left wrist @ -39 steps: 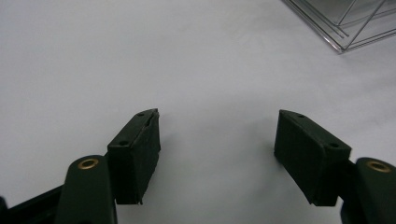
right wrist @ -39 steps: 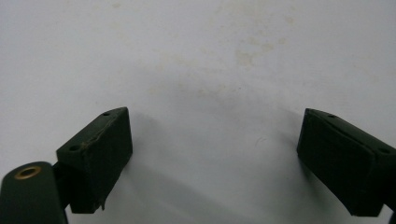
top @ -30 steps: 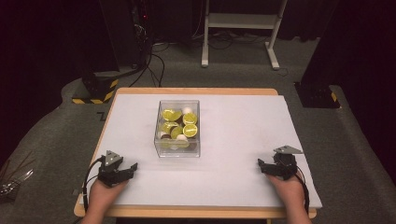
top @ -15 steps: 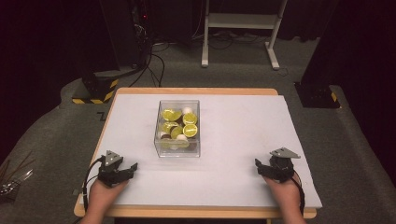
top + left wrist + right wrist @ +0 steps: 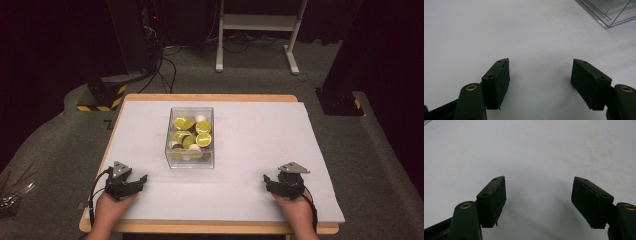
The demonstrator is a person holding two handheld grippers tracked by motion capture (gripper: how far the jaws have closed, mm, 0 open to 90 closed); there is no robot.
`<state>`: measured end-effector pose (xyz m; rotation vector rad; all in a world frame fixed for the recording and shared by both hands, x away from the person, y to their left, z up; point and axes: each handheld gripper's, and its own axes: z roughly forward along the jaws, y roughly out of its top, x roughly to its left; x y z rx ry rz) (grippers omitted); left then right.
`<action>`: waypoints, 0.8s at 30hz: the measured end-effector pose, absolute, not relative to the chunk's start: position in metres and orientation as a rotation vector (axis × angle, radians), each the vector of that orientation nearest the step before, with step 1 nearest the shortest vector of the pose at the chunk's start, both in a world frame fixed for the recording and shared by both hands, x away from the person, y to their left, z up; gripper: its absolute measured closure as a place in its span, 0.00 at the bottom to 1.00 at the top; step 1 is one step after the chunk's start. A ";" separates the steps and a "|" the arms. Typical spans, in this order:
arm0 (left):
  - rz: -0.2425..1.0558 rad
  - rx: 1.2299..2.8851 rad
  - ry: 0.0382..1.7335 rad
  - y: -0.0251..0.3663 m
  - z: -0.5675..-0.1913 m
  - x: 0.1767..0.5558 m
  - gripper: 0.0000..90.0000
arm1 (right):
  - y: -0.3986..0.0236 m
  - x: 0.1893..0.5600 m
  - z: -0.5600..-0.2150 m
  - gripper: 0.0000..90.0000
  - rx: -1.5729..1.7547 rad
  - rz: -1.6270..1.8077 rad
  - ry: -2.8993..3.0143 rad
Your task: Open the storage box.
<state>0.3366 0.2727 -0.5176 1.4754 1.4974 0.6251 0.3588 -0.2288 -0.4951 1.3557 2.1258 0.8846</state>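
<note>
Clear box [image 5: 190,137]: a see-through, hard-walled rectangular container standing upright on the white table cover [image 5: 250,165], near the middle and a little toward the person's left. Its long axis runs away from the person, open top facing up; the walls are thin, glossy and straight-edged. One lower corner [image 5: 609,15] appears in the left gripper view as bright lines.

Contents: yellow-green lime halves [image 5: 203,140], cut faces up, round and smooth, mixed with small pale round pieces [image 5: 200,119], possibly eggs or balls; too small to tell.

Left gripper [image 5: 131,183]: black, matte, blocky pads, jaws spread with nothing between them, near the front left of the box, pointing roughly toward it, low over the cover.

Right gripper [image 5: 274,184]: same build, grey three-cornered plate on top, well apart from the box at the front right. Its jaws have just been closing, yet stand apart with only bare cover between them.

Table cover: flat, white, faintly stained, on a wooden tabletop [image 5: 210,227].
</note>
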 end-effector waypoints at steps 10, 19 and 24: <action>0.619 1.503 1.485 0.267 -0.515 0.334 0.40 | -0.228 0.362 -0.501 0.32 1.373 0.871 2.146; 0.583 1.466 1.395 0.249 -0.503 0.329 0.45 | -0.229 0.361 -0.502 0.32 1.375 0.886 2.141; 0.568 1.465 1.344 0.239 -0.496 0.324 0.46 | -0.229 0.361 -0.502 0.32 1.381 0.888 2.140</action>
